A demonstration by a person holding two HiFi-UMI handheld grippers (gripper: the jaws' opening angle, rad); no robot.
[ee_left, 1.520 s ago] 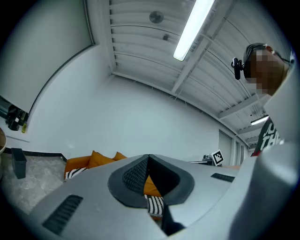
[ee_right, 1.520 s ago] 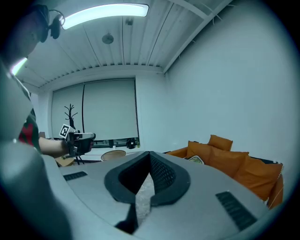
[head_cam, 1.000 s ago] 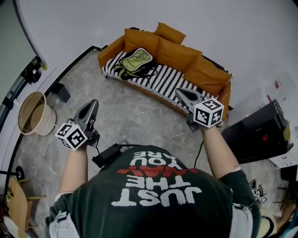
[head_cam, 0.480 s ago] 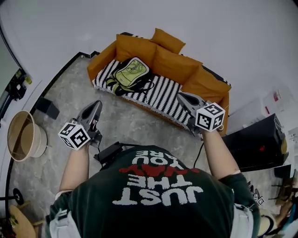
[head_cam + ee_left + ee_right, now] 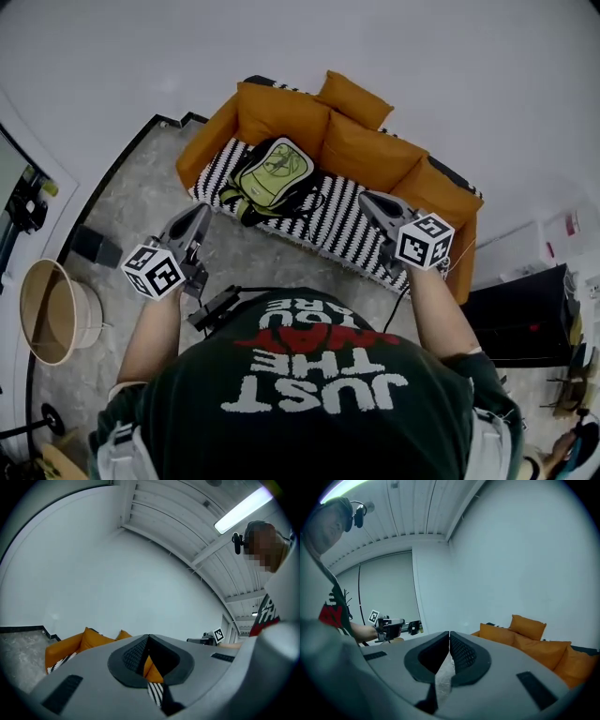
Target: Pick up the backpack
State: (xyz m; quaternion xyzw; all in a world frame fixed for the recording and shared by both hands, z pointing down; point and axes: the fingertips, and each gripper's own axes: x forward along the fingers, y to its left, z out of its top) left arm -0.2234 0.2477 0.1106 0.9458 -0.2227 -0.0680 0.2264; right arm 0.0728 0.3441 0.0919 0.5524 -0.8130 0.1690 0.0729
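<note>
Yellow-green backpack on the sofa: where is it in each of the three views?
Head view: yellow-green fabric backpack, upper centre, lying on the orange cushioned sofa.
Left gripper view: not in it.
Right gripper view: not in it.
Shared landmark: that sofa, in all three.

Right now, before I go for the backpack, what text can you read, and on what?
"JUST THE": white print on the person's dark green T-shirt.
"YOU ARE": white, upside down, above it.
Red word between them: creased, unreadable.
Print on the yellow-green fabric backpack: too small to read.
Cubes on the left gripper and right gripper: square markers, no words.
</note>
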